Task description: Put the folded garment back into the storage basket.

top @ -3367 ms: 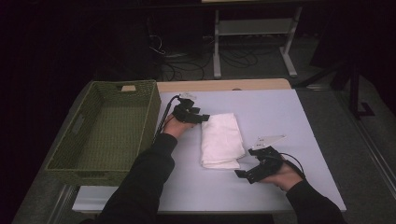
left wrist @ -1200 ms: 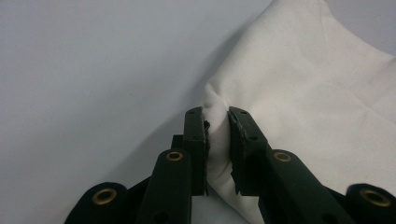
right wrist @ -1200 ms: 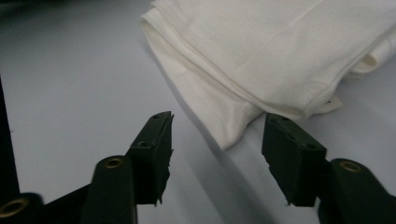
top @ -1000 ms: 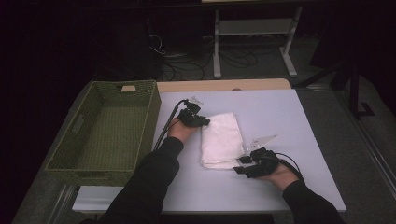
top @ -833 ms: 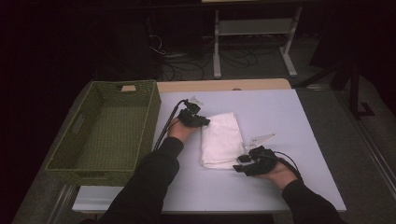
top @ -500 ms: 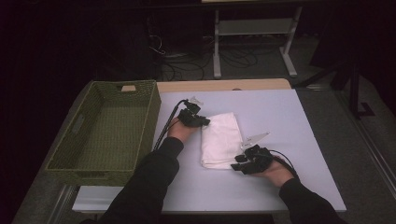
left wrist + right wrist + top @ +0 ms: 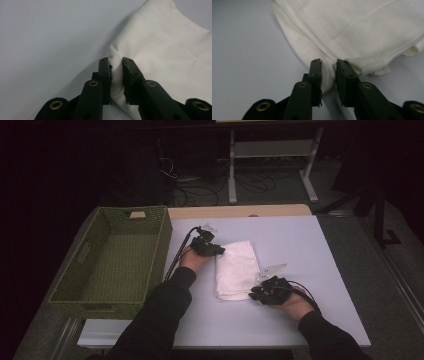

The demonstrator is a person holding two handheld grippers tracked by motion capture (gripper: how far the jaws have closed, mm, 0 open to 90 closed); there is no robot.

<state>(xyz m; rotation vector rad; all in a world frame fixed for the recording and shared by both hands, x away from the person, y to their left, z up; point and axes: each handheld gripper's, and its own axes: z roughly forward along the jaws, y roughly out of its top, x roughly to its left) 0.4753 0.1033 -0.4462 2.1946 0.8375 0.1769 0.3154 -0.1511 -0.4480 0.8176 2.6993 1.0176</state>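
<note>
A folded white cloth (image 7: pixel 235 270) lies in the middle of the pale table (image 7: pixel 310 245). My left gripper (image 7: pixel 218 251) sits at the cloth's far left corner. In the left gripper view its jaws pinch a raised fold of the cloth (image 7: pixel 162 50), so the left gripper (image 7: pixel 116 65) is shut on it. My right gripper (image 7: pixel 256 293) is at the cloth's near right corner. Its jaws have just been closing, and in the right gripper view the right gripper (image 7: pixel 329 65) squeezes the cloth's hemmed edge (image 7: pixel 362 32) between its pads.
A green woven basket (image 7: pixel 115 257) stands along the table's left side, close to my left forearm. A small white tag (image 7: pixel 272 268) lies on the table just beyond the right gripper. Table legs and cables are on the floor behind.
My right gripper has slid a little left onto the cloth's near corner and its jaws have closed on the edge. The left gripper has stayed put on its corner.
</note>
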